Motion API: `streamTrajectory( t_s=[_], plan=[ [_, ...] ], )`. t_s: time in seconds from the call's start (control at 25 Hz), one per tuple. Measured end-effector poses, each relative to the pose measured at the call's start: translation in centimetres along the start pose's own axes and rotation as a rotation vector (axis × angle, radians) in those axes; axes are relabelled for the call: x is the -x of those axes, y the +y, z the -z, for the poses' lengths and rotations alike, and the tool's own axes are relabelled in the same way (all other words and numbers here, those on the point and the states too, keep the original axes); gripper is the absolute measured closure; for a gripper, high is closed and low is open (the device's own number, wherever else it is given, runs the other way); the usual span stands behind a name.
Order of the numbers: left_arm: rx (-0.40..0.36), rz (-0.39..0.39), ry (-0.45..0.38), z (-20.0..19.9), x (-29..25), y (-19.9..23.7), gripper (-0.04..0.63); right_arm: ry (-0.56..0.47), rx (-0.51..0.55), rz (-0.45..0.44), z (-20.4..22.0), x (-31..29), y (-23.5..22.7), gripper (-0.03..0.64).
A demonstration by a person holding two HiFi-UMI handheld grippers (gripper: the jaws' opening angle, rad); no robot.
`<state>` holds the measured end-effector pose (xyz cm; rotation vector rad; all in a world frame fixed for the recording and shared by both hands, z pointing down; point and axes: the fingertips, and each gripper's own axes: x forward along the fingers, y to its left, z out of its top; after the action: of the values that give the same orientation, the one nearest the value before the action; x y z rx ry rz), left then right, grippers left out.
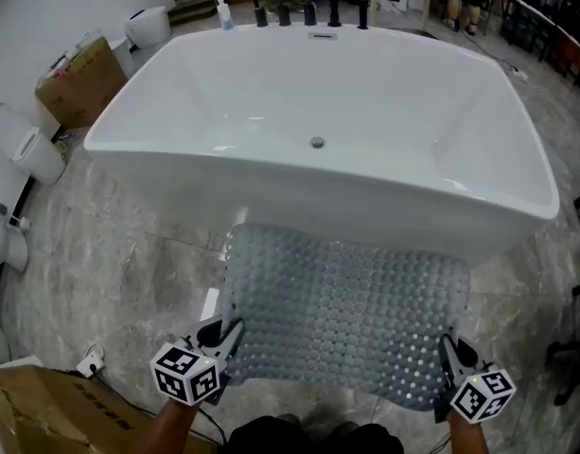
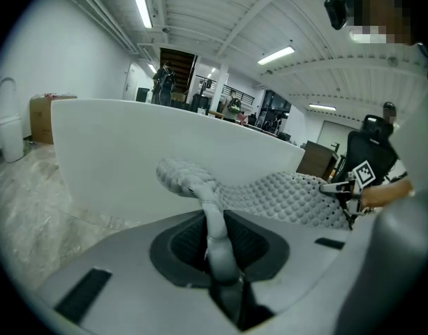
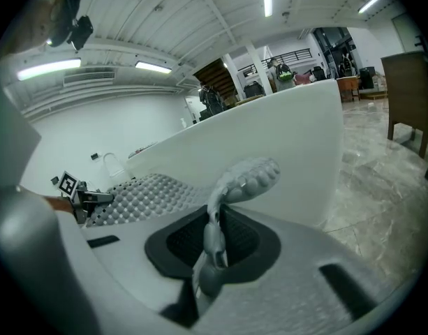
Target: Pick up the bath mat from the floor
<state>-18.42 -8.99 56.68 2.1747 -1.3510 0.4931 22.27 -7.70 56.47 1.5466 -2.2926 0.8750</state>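
Nearest us, our left tool (image 1: 231,337) and right tool (image 1: 450,353) were each clamped almost closed on a near corner of the grey, bubble-textured rubber bath mat (image 1: 346,305). The mat stretched between them over the grey marble floor (image 1: 110,253), with its far edge near the wall of the white rectangular bathtub (image 1: 365,206) beyond.

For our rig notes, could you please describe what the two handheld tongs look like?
The left tongs and right tongs match: dark jaws, a grey shell with black ribbed pads, and a white cube with black square markers on each.
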Motion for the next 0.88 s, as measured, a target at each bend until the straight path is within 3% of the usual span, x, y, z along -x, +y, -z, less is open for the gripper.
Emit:
streamTrajectory(
  t_s=[0.88],
  plan=[
    [0.021, 0.006, -0.095, -16.8, 15.2, -6.0, 0.538, -0.081, -0.043, 0.003, -16.4, 12.4, 9.1, 0.574]
  ],
)
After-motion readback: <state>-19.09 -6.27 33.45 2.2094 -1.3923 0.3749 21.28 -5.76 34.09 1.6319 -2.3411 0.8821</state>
